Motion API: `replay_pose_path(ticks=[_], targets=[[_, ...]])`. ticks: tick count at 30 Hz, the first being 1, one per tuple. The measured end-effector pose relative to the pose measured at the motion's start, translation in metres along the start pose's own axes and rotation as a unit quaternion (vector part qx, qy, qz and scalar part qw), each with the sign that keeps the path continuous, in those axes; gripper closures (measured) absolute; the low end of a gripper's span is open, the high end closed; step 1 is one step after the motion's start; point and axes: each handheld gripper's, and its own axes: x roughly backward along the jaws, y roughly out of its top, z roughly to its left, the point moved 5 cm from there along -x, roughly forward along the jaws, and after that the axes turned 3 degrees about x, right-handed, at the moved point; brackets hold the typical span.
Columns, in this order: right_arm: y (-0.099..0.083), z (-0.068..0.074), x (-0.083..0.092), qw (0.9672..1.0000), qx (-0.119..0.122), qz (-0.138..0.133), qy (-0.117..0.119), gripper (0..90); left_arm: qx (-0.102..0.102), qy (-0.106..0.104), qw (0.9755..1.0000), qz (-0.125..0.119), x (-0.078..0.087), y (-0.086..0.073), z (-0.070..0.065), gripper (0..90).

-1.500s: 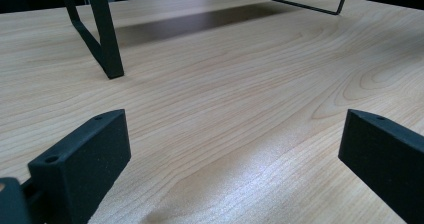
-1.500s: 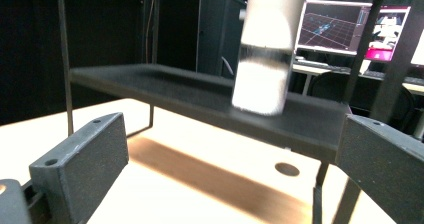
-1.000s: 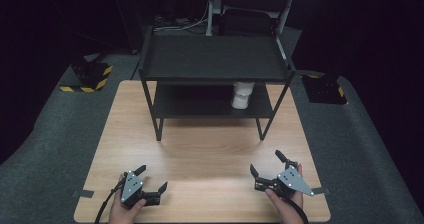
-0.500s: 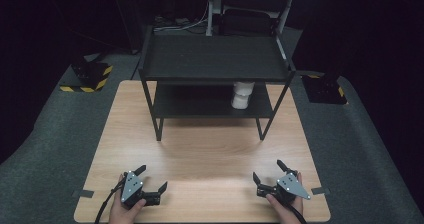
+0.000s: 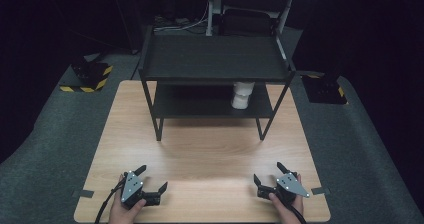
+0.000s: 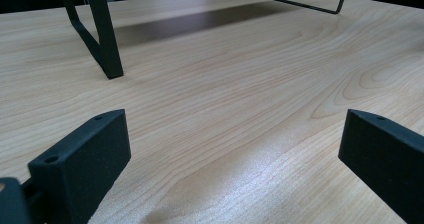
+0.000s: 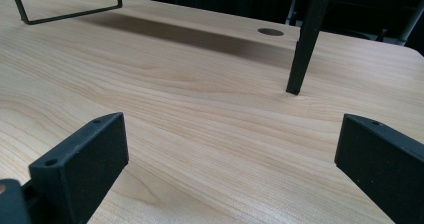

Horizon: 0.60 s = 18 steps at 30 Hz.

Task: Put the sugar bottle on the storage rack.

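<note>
Two grippers: my left gripper [image 5: 148,180] and right gripper [image 5: 266,175], both low at the near edge of the table [image 5: 210,149], jaws spread wide, nothing held.
Item sought: white cup [image 5: 242,94], on the lower shelf of the black rack [image 5: 215,59], right of the shelf's middle.
Bearing: ahead of both grippers, well apart from each; slightly left of my right gripper's line, far right of my left's.
Nearer hand: the right, by my judgement.
Axis: the cup looks upright; its base is partly shaded, so I cannot be sure.
Obstructions: the top shelf roofs it; the front right rack leg [image 7: 305,39] stands between my right gripper and the cup.
Approach: low, under the top shelf, left of that leg.
</note>
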Motion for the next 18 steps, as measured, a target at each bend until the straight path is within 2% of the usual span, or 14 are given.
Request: replay_pose_path(ticks=[3, 10, 18], targets=[[0.0005, -0.0005, -0.0003, 1.0, -0.002, 0.002, 0.001, 0.0, 0.0, 0.0, 1.0, 0.0, 0.0, -0.0001, -0.0002, 0.4], [0.0059, 0.002, -0.0032, 0.9996, 0.018, 0.022, 0.005, 0.0, -0.003, 0.002, 1.0, -0.001, 0.0007, -0.0005, -0.0018, 0.4], [0.009, 0.0004, -0.0052, 0.9993, 0.012, 0.034, 0.009, 0.0, -0.001, 0.004, 1.0, 0.002, 0.0006, 0.0002, -0.0023, 0.4]])
